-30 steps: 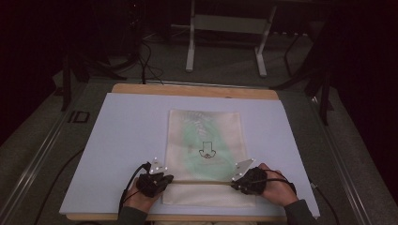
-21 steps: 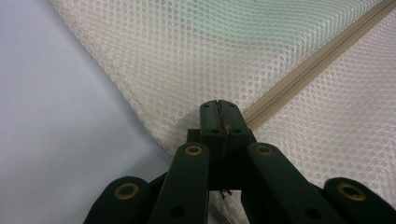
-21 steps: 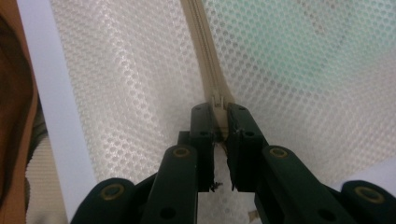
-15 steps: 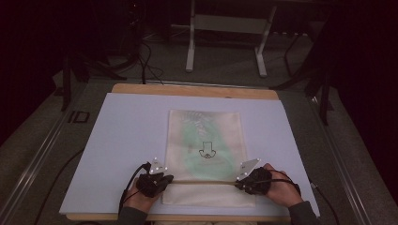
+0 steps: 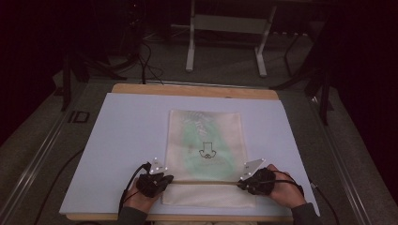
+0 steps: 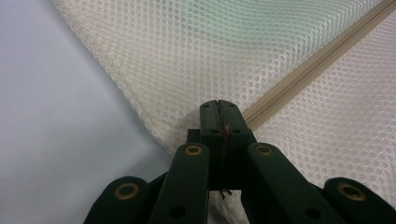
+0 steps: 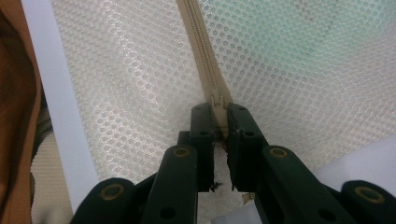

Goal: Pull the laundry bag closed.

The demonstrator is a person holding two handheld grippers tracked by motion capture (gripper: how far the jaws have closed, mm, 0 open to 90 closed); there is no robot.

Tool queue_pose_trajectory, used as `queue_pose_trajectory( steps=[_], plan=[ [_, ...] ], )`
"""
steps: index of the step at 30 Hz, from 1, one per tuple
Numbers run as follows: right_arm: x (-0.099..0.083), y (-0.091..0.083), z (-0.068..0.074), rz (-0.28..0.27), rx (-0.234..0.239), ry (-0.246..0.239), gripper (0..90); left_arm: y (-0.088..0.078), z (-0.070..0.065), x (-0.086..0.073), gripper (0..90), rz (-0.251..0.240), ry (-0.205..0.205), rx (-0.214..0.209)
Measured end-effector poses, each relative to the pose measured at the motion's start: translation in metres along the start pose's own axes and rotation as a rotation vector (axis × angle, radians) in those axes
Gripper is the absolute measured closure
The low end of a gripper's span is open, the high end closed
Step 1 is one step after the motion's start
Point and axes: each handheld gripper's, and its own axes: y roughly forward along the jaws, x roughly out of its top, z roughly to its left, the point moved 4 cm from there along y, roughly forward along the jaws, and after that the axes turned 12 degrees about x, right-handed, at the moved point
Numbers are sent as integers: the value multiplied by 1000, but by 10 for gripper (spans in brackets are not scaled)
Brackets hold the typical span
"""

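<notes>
Gripper (image 7: 219, 116) on crosswise zipper (image 5: 204, 182)

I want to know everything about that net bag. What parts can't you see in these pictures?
- Green item inside the cream mesh zip bag: high view, blurred by mesh.
- Black drawing: high view, too small.
- Zipper pull: right gripper view, hidden between right gripper jaws.
- Bag's edge: left gripper view, covered by left gripper.

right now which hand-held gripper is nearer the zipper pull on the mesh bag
Right. The right hand-held gripper is shut on the zipper pull at the right end of the mesh bag. The left hand-held gripper pinches the bag's opposite edge, where the zipper ends.
</notes>
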Motion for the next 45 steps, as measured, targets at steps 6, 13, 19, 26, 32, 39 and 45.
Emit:
queue_pose_trajectory(
  steps=[6,13,19,26,32,39,45],
  plan=[
    [-9,-5,-2,15,-10,21,822,0,0,0,894,1,0,-1],
    [-22,-12,-3,0,-24,47,822,0,0,0,894,1,-3,-3],
    [-25,-13,-5,-15,-20,56,822,0,0,0,894,0,-2,-4],
    [-25,-12,-5,-14,-31,60,821,0,0,0,893,-1,-8,-9],
    [-26,-12,-5,-28,-32,59,814,0,0,0,892,-9,-4,-11],
    [-31,-14,-6,-93,-23,86,608,-1,4,-1,853,-17,-18,-40],
    [-30,-20,-5,-145,-39,98,554,-3,5,1,839,-44,-3,-30]
  ],
)
